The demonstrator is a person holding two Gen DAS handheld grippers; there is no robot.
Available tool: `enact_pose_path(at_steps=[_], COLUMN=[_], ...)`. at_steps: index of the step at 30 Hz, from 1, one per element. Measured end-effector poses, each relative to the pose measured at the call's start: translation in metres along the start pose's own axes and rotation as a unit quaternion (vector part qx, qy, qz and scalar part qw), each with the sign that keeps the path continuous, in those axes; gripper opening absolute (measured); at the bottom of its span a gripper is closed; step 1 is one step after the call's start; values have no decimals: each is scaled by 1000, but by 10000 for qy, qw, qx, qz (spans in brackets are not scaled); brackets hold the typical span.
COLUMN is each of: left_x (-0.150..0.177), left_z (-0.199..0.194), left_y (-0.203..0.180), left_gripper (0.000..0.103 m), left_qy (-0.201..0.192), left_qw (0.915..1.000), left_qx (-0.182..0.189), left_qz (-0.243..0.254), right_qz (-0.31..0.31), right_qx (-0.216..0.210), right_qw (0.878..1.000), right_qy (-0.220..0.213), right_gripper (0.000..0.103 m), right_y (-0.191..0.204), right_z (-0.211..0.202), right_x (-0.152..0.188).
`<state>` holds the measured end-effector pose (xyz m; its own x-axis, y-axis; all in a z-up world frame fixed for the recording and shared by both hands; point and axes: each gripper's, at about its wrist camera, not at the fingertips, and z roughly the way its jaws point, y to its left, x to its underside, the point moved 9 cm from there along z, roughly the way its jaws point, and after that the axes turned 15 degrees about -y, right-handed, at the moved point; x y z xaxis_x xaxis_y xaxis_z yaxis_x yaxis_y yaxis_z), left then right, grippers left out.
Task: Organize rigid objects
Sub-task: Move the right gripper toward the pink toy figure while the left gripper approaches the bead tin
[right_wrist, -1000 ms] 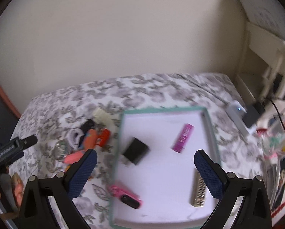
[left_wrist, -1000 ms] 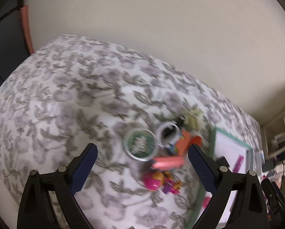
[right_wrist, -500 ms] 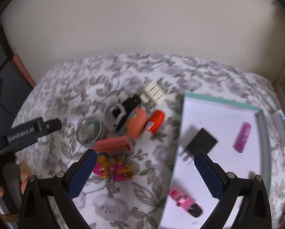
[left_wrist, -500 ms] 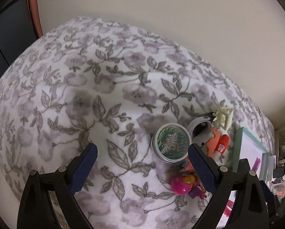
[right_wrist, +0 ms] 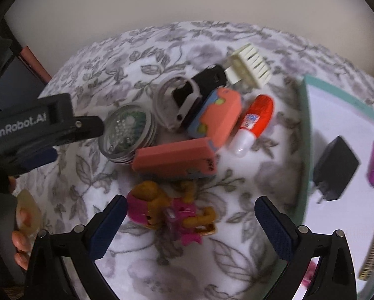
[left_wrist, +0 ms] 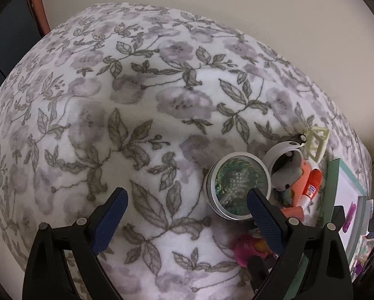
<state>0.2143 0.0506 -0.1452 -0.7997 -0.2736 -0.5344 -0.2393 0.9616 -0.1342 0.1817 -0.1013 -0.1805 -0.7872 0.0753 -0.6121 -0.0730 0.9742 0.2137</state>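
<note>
My R gripper is wide open & empty, w/ the pink toy right between its tips, long axis across the gap. L gripper, also open & empty, sits left of it by the tin. Tray lies right of the toy; R is nearer.

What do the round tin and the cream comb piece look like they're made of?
Round tin: looks like metal with a clear lid, judging by its shiny silver rim and the beads visible inside. Cream comb piece: probably matte moulded plastic, with stiff, even teeth.
</note>
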Motion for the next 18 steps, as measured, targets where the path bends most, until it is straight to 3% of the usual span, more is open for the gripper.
enact_pose_path(at_steps=[5, 18], left_x=[-3, -5], left_z=[5, 12], left_y=[4, -21], left_gripper=[96, 96], left_qy=[36, 1], left_qw=[10000, 9995], left_qx=[-74, 325], left_qz=[39, -11], right_qz=[25, -33], right_qx=[-106, 212], right_qw=[9999, 9994], right_qy=[100, 260], right_gripper=[103, 103], right_y=[8, -11], right_z=[8, 2], right_x=[3, 7])
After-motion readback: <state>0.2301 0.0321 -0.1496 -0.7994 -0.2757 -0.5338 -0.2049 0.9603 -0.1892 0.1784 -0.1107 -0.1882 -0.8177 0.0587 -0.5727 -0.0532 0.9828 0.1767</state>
